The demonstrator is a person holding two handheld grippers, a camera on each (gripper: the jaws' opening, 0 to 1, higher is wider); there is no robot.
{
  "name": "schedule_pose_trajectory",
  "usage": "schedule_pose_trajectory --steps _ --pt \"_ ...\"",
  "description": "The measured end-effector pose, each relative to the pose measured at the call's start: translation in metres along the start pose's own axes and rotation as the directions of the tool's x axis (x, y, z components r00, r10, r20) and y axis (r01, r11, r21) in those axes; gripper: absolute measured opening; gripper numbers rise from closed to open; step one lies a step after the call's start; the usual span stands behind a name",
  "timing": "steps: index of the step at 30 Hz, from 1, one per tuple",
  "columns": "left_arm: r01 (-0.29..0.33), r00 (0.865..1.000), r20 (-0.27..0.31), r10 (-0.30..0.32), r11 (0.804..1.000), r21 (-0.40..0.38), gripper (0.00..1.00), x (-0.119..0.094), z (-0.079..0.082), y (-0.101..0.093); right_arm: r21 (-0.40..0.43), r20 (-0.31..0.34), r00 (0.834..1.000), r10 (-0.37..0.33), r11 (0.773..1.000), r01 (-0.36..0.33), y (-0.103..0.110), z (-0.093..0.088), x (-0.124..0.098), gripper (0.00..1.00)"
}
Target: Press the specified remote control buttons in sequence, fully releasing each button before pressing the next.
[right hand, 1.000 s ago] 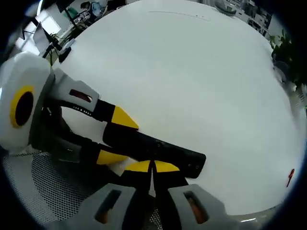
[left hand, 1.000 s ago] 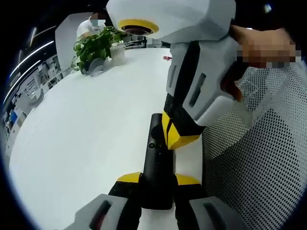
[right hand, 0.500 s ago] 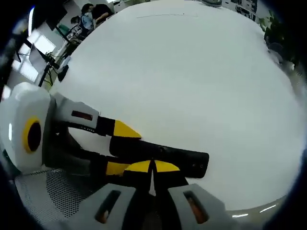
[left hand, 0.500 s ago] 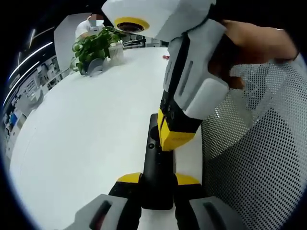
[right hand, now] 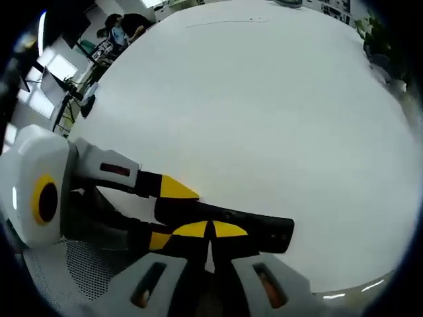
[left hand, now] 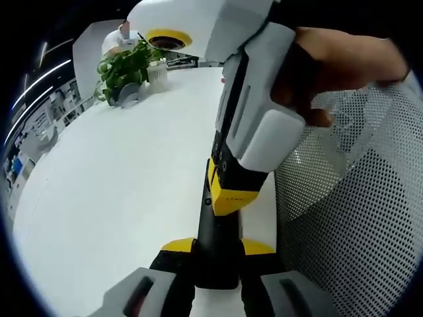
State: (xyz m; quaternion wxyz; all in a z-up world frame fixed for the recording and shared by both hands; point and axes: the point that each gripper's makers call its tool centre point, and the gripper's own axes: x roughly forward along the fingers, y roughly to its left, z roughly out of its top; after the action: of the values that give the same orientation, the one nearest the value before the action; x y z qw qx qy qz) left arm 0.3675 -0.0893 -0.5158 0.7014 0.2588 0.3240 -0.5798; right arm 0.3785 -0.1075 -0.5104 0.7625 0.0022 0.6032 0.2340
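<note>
A black remote (left hand: pixel 213 228) lies along the white table (left hand: pixel 119 178). My left gripper (left hand: pixel 217 249) is shut on its near end, with a yellow-tipped jaw on each side. My right gripper (left hand: pixel 229 191), held by a hand (left hand: pixel 337 63), comes down from the upper right. Its yellow tips rest together on the remote's middle and hide the buttons beneath them. In the right gripper view, my right gripper (right hand: pixel 210 230) has its tips shut against the remote (right hand: pixel 264 228), which runs across the view. There my left gripper (right hand: pixel 165 212) clamps the remote's left end.
A mesh chair back (left hand: pixel 350 218) stands close on the right of the table edge. A potted plant (left hand: pixel 125 69) and a small white pot (left hand: pixel 157 72) sit at the far end, with a seated person (left hand: pixel 115 39) behind. Other people (right hand: pixel 122 26) are beyond the table.
My right gripper has shifted left, from the remote's right edge onto its middle, nearer my left jaws. The left gripper keeps its hold and the remote has not moved.
</note>
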Motion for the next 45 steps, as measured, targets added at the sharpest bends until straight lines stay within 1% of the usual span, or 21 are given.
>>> schedule_pose_trajectory --steps 1,8,12,15,20,25,30,32,34,41,45 --pt "0.0 1.0 -0.001 0.0 1.0 -0.002 0.25 0.0 0.0 0.0 0.002 -0.01 1.0 0.003 1.0 -0.003 0.0 -0.001 0.001 0.0" --pt "0.0 1.0 -0.005 0.0 1.0 0.0 0.25 0.0 0.0 0.0 0.003 -0.005 1.0 -0.002 1.0 0.002 0.0 -0.002 0.001 0.0" --pt "0.0 1.0 -0.004 0.0 1.0 -0.004 0.25 0.001 0.0 0.0 -0.029 -0.007 0.999 -0.031 0.999 0.031 0.001 0.0 0.003 0.0" --pt "0.0 1.0 -0.003 0.0 1.0 -0.01 0.25 0.001 0.0 0.0 -0.018 -0.021 0.999 -0.04 0.999 0.039 -0.001 0.001 0.004 0.0" --pt "-0.002 1.0 -0.003 0.002 1.0 -0.01 0.25 0.001 0.0 0.0 -0.004 -0.003 1.0 -0.026 1.0 0.026 -0.001 0.0 0.003 0.0" --pt "-0.002 1.0 -0.001 0.002 1.0 -0.01 0.25 0.001 0.0 0.0 -0.005 -0.001 1.0 -0.019 1.0 0.019 0.0 -0.001 0.002 0.0" --pt "-0.002 1.0 0.0 0.002 1.0 -0.012 0.25 0.001 0.0 0.0 0.036 -0.009 1.0 0.004 0.999 -0.004 -0.002 0.001 0.002 0.0" --pt "-0.001 1.0 0.001 0.001 1.0 -0.017 0.25 0.001 0.0 0.0 0.062 0.017 0.999 0.03 0.998 -0.031 0.002 0.005 0.001 0.0" --pt "-0.001 1.0 0.001 0.001 1.0 -0.015 0.25 0.001 0.0 0.001 0.067 0.031 0.998 0.046 0.997 -0.048 0.005 0.008 -0.001 0.0" --pt "0.001 1.0 -0.001 -0.001 1.0 -0.017 0.25 0.001 0.0 0.001 0.062 0.013 0.998 0.061 0.996 -0.062 0.009 0.006 0.002 0.0" --pt "0.001 1.0 -0.001 -0.001 1.0 -0.018 0.25 0.001 0.0 0.001 0.053 -0.001 0.998 0.058 0.997 -0.058 0.009 0.004 0.004 0.0"
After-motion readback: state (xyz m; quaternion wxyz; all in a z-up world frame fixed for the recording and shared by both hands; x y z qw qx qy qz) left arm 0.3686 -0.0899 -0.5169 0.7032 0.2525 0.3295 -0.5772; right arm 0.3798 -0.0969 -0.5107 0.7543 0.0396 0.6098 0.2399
